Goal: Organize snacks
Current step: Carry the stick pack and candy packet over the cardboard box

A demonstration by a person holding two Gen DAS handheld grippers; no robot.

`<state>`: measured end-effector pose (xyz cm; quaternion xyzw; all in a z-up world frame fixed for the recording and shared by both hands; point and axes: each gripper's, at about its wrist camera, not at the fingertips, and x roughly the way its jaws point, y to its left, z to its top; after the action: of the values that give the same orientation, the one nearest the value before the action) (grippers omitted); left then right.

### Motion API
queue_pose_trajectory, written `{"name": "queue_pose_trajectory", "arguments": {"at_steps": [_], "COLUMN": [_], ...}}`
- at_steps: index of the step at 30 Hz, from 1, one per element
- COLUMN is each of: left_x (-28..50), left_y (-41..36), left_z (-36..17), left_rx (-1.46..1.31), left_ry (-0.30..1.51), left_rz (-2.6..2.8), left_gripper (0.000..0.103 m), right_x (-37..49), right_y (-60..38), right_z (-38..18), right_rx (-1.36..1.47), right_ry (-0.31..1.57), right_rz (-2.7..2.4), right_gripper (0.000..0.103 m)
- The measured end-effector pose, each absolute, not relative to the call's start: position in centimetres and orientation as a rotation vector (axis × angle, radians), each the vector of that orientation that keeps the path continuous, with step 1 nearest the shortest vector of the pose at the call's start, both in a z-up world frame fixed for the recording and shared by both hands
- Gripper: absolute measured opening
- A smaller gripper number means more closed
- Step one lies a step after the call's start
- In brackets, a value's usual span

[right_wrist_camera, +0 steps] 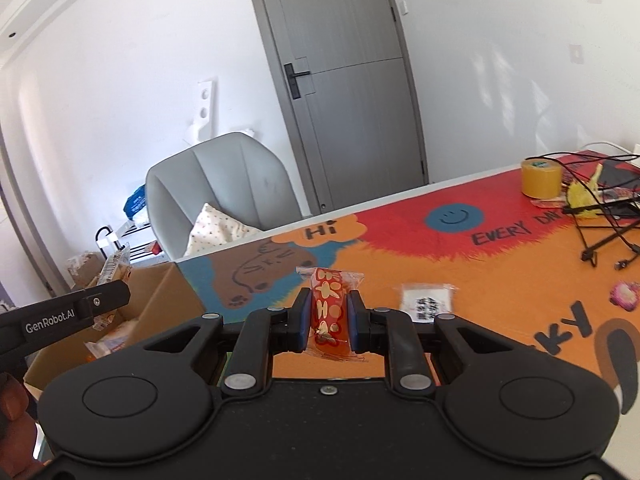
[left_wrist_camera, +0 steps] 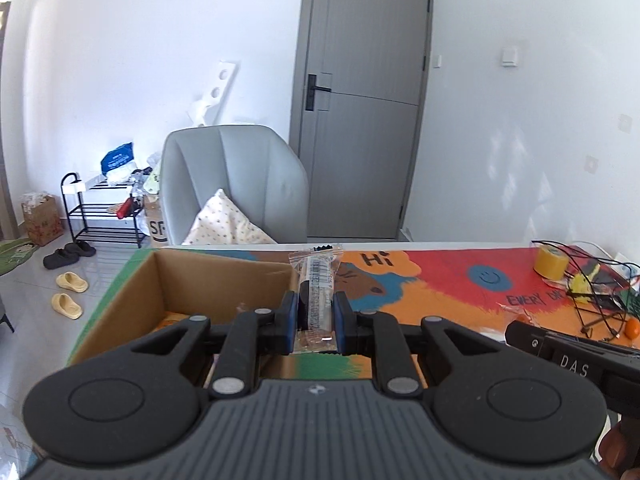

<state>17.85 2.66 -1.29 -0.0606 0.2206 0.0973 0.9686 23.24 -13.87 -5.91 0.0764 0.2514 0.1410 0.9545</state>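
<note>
My left gripper (left_wrist_camera: pixel 316 320) is shut on a clear-wrapped snack bar (left_wrist_camera: pixel 317 280) with a barcode, held upright above the right wall of an open cardboard box (left_wrist_camera: pixel 224 276). My right gripper (right_wrist_camera: pixel 329 312) is shut on a red candy packet (right_wrist_camera: pixel 329 304) with cream flower marks, lifted over the colourful tablecloth (right_wrist_camera: pixel 500 272). The left gripper (right_wrist_camera: pixel 68 316) shows at the left of the right wrist view, its snack bar (right_wrist_camera: pixel 114 270) sticking up over the cardboard box (right_wrist_camera: pixel 160 300). A white packet (right_wrist_camera: pixel 428 302) with black print lies on the cloth just right of my right gripper.
A yellow tape roll (right_wrist_camera: pixel 541 178), tangled black cables (right_wrist_camera: pixel 600 220) and a pink wrapped sweet (right_wrist_camera: pixel 625 295) sit at the table's right. Behind the table stand a grey armchair (left_wrist_camera: pixel 236 184) with a cushion, a shoe rack (left_wrist_camera: pixel 100 212) and a grey door (left_wrist_camera: pixel 360 100).
</note>
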Motion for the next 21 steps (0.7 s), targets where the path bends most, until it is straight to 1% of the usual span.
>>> {"name": "queue_pose_trajectory", "arguments": {"at_steps": [19,20,21], "left_x": [17.1,17.1,17.1], "left_y": [9.7,9.9,10.1], "left_z": [-1.5,-1.6,-1.6], "left_rx": [-0.221,-0.227,-0.234], "left_ry": [0.464,0.473,0.481], "left_rz": [0.317,0.311,0.311], "left_gripper": [0.018,0.018,0.021], "right_x": [24.1,24.1,24.1], "right_y": [-6.3,-6.0,-5.7], "right_z": [-4.6,-4.6,-4.6], "right_rx": [0.083,0.080,0.075], "right_ry": [0.506,0.509,0.510], "right_rz": [0.427,0.432,0.437], "right_gripper": [0.020,0.020,0.020]}}
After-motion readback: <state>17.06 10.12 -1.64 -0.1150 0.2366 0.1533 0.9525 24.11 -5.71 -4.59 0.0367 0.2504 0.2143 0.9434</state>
